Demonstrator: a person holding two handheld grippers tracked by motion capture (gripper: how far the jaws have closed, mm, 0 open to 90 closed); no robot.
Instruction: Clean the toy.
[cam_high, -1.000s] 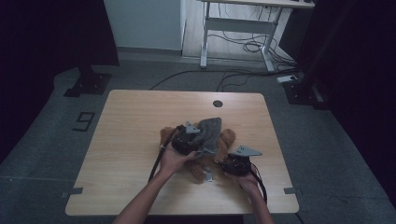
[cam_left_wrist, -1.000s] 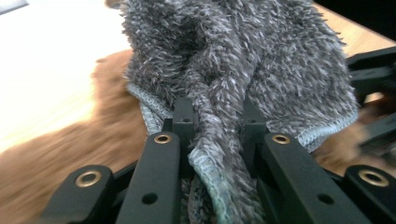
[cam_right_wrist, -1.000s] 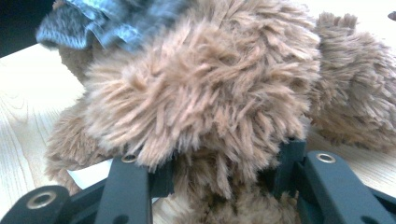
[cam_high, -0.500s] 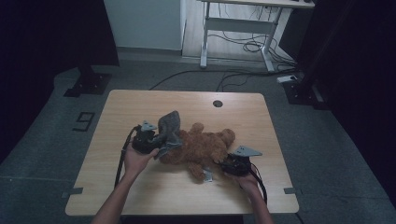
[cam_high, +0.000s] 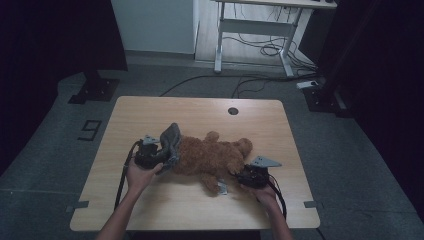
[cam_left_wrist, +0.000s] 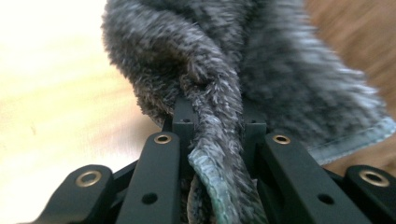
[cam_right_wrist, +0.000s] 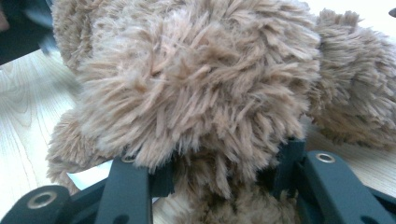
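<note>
Left gripper view looks along the left gripper (cam_left_wrist: 212, 140), whose black jaws are clenched on a fold of grey cloth (cam_left_wrist: 261, 60); a pale stitched hem of that cloth runs down between the jaws and out toward the camera. Beyond the jaw tips the cloth bunches up in thick plush folds, with the pale table (cam_left_wrist: 56, 93) to the left of the gripper and a blur of brown to its upper right.

Seen in the high view, the left gripper (cam_high: 161, 154) sits at the left end of a brown teddy bear (cam_high: 212, 157), and the grey cloth (cam_high: 170, 140) rises from its jaws and drapes against that end of the toy. The person's left hand (cam_high: 140, 175) wraps the gripper body from below, a black cable trailing back along the forearm.

Along the right gripper (cam_right_wrist: 215, 158), in the right gripper view, the jaws stand on either side of a shaggy brown limb of the teddy bear (cam_right_wrist: 196, 84) and press into its fur, grasping it. A white tag (cam_right_wrist: 91, 175) peeks out just left of those jaws, lying on the table.

From above, the right gripper (cam_high: 239, 175) is at the bear's lower right, held by the right hand (cam_high: 265, 192). The bear lies flat across the middle of the wooden table (cam_high: 200, 112), stretched between the two grippers.
</note>
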